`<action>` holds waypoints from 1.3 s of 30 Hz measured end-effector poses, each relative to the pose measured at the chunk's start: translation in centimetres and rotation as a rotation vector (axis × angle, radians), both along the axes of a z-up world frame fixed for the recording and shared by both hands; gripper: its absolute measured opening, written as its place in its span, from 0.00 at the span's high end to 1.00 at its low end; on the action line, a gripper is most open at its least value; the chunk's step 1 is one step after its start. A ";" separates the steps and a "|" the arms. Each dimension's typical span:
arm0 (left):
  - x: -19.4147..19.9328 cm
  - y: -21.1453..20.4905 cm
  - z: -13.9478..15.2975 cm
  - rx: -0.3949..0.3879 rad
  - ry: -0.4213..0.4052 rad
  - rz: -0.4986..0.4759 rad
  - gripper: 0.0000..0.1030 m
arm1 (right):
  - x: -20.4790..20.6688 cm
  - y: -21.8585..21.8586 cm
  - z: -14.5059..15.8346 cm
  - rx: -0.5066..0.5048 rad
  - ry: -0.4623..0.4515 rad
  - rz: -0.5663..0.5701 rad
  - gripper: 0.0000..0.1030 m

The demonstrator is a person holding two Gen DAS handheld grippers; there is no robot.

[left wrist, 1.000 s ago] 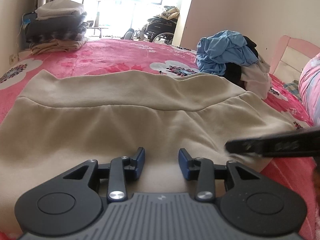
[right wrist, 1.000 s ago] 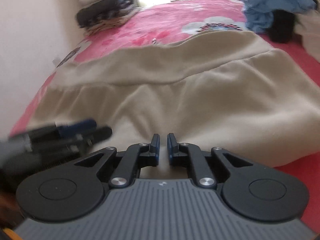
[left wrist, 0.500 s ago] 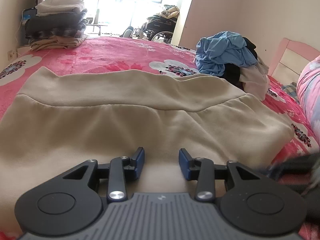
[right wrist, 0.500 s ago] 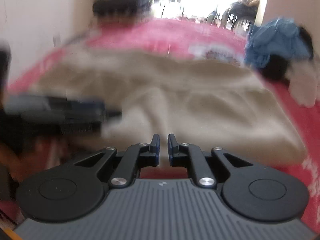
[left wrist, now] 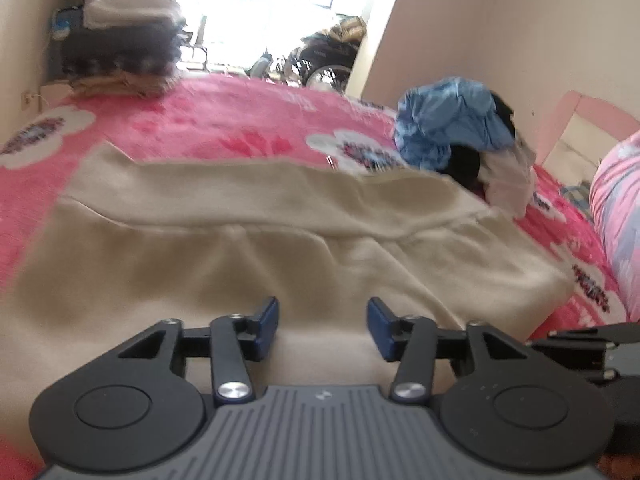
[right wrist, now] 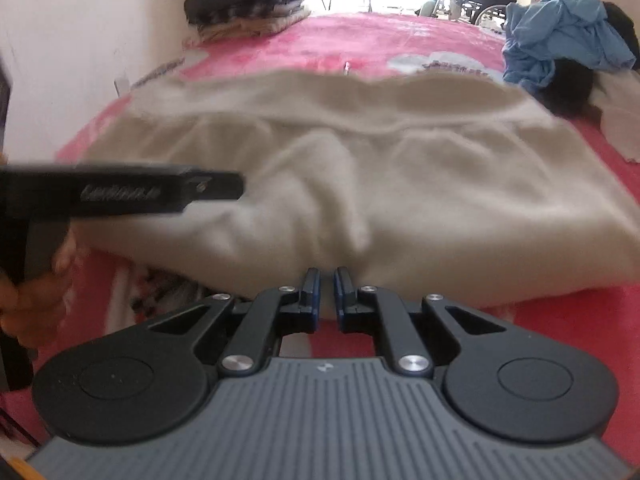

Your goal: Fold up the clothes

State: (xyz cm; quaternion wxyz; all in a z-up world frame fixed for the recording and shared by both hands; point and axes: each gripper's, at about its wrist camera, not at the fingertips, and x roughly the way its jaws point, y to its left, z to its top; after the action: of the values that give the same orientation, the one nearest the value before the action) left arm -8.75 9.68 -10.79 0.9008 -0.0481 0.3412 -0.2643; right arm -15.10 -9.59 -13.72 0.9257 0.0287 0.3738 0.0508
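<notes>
The beige garment (left wrist: 256, 264) is lying partly folded on the bed (left wrist: 224, 120). Its near edge is being pinched by the right gripper (right wrist: 326, 280); the left gripper (left wrist: 322, 320) is being held spread above it. Further folds and the heaped clothes (left wrist: 456, 124) are judged remaining.

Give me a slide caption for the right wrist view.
Right gripper shut on the near edge of a beige garment spread on a pink bed.

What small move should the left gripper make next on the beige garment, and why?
Probably close the left gripper on the near part of the beige garment. Its fingers stand apart with cloth lying between them, while the right gripper looks shut at the near edge, though whether it pinches cloth is unclear.
</notes>
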 end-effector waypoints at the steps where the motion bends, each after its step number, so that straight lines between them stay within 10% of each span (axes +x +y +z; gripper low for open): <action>1: -0.4 1.2 0.7 -0.009 0.003 0.008 0.48 | -0.4 0.1 0.4 -0.007 -0.027 0.011 0.92; 7: -2.5 10.1 3.2 -0.074 0.086 0.139 0.34 | -0.2 1.3 1.4 0.034 -0.086 0.111 0.89; 15: -2.7 19.2 1.5 -0.267 0.244 0.403 0.29 | 0.6 7.9 3.3 0.046 -0.148 0.431 0.57; 30: 4.5 20.2 -3.9 -0.528 0.534 0.372 0.38 | 4.1 20.1 -1.0 -0.324 -0.207 0.859 0.23; 39: 6.1 19.6 -3.4 -0.684 0.607 0.301 0.40 | 5.0 21.0 -0.6 -0.406 -0.222 0.861 0.28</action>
State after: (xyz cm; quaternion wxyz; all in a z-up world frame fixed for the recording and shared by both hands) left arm -2.64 29.32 -14.22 0.7211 -0.4657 0.4715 -0.2019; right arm -10.15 11.39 -14.36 0.8419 -0.3150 0.2531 0.3577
